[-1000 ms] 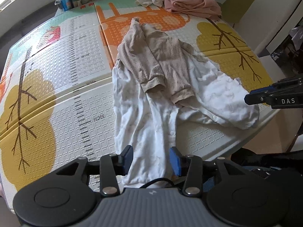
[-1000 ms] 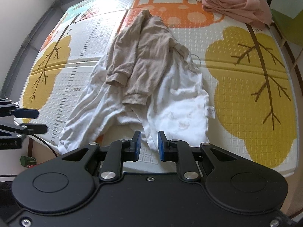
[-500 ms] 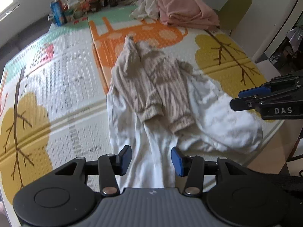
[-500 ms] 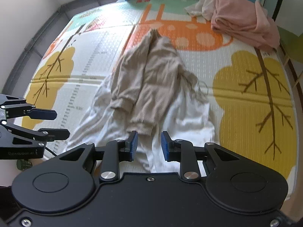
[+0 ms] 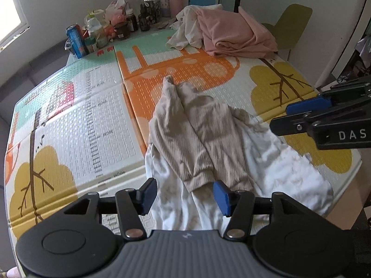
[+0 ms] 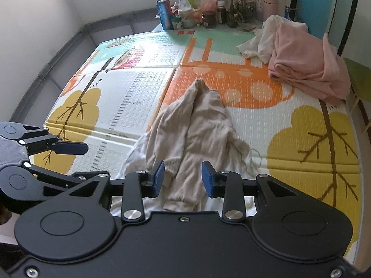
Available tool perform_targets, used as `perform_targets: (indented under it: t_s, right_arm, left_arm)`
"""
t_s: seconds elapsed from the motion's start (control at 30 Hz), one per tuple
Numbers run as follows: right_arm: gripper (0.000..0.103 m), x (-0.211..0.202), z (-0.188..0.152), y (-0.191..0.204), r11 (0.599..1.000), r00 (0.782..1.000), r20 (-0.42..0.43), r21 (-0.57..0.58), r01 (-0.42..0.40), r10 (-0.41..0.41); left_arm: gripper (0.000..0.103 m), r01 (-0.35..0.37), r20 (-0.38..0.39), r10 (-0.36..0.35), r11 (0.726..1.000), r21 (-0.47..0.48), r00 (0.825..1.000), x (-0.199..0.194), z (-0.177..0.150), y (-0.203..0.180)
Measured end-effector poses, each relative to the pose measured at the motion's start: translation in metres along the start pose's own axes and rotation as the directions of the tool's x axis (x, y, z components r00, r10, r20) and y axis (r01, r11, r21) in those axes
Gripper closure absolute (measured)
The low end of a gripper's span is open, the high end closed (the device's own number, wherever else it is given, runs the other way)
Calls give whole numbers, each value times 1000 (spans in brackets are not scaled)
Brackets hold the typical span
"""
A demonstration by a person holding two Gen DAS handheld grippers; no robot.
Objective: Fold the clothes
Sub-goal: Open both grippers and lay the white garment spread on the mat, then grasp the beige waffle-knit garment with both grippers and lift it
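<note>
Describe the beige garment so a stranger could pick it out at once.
Start at the patterned play mat and find its middle, below the orange shape. The beige garment lies crumpled on top of a white garment. It is ribbed and tan, unlike the pink pile at the far corner.

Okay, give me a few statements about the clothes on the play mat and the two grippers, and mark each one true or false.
1. The beige garment lies on top of the white garment. True.
2. The left gripper is clamped on the beige cuff. False: its jaws stand apart and hold nothing.
3. The pink cloth sits at the far side of the mat, beside a white cloth. True.
4. The right gripper is shut. False: its jaws are open, with the beige garment seen between them.
5. The blue can stands in the middle of the mat. False: it stands among the bottles at the far edge.
</note>
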State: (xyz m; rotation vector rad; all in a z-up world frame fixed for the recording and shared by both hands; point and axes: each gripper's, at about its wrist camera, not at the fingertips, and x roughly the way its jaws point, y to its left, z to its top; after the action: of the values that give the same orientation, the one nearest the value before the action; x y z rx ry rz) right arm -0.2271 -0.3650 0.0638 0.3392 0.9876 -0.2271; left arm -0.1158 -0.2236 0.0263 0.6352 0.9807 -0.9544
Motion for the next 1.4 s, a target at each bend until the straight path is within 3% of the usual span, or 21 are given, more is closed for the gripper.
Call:
perform_targets:
  t_s: [0.37, 0.6, 0.9, 1.4]
  right_arm:
    - [70, 30, 30, -8, 1000, 1000, 5, 20, 15, -15]
    - [70, 73, 48, -23, 997, 999, -18, 65, 47, -46]
    - [69, 134, 69, -44, 992, 998, -41, 114, 54, -50]
    - [63, 222, 78, -64, 992, 988, -131, 80, 95, -84]
  left_arm:
    - [40, -29, 8, 29, 999, -15, 1000, 32, 30, 7]
    - [38, -64, 7, 64, 997, -32, 998, 69, 51, 19]
    - [37, -79, -10, 78, 989, -124, 997, 132, 75, 45]
    - [36, -100, -34, 98, 993, -62, 995, 195, 96, 47]
